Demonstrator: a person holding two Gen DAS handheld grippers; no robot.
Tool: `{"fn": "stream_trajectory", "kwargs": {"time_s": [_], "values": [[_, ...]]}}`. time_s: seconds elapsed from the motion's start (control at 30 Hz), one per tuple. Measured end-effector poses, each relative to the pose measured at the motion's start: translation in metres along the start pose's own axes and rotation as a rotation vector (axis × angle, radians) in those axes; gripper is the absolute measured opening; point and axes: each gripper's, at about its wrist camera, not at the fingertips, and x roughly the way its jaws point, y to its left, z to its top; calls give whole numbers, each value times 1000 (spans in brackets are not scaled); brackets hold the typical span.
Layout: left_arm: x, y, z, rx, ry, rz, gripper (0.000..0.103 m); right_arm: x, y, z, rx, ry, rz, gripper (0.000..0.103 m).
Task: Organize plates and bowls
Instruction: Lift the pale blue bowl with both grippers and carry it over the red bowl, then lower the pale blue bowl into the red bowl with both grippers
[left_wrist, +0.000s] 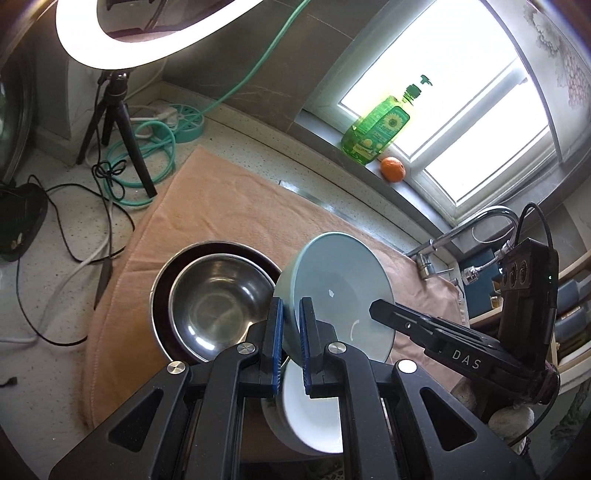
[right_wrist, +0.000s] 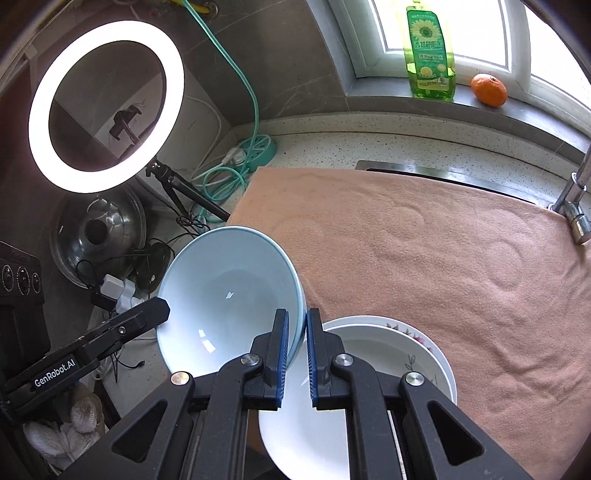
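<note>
A pale blue bowl (left_wrist: 340, 291) (right_wrist: 229, 299) is held tilted in the air between both grippers. My left gripper (left_wrist: 291, 314) is shut on one side of its rim. My right gripper (right_wrist: 297, 325) is shut on the opposite side of the rim. Under the bowl lies a stack of white plates (left_wrist: 314, 417) (right_wrist: 373, 369), the lowest with a flower pattern on its rim. A steel bowl (left_wrist: 218, 299) sits inside a larger dark-rimmed steel bowl (left_wrist: 159, 280) to the left in the left wrist view. All rest on an orange towel (left_wrist: 221, 214) (right_wrist: 443, 258).
A ring light (right_wrist: 107, 107) on a tripod (left_wrist: 110, 125), a green hose (left_wrist: 155, 162), a power strip (right_wrist: 255, 147) and cables crowd the counter's left. A pot lid (right_wrist: 99, 240) leans there. A soap bottle (right_wrist: 430, 51) and an orange (right_wrist: 488, 89) stand on the windowsill. A faucet (right_wrist: 576, 192) is at the right.
</note>
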Motion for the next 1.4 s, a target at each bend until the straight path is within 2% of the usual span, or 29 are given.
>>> {"fn": "stream_trajectory", "kwargs": {"time_s": [0.57,1.4], "values": [[6,58,5,-86,29,47,7,54,40,9,-41,63,6,9],[26,77,-2,-129,89,60,7,86,40,3,-47,124,-14,9]]}}
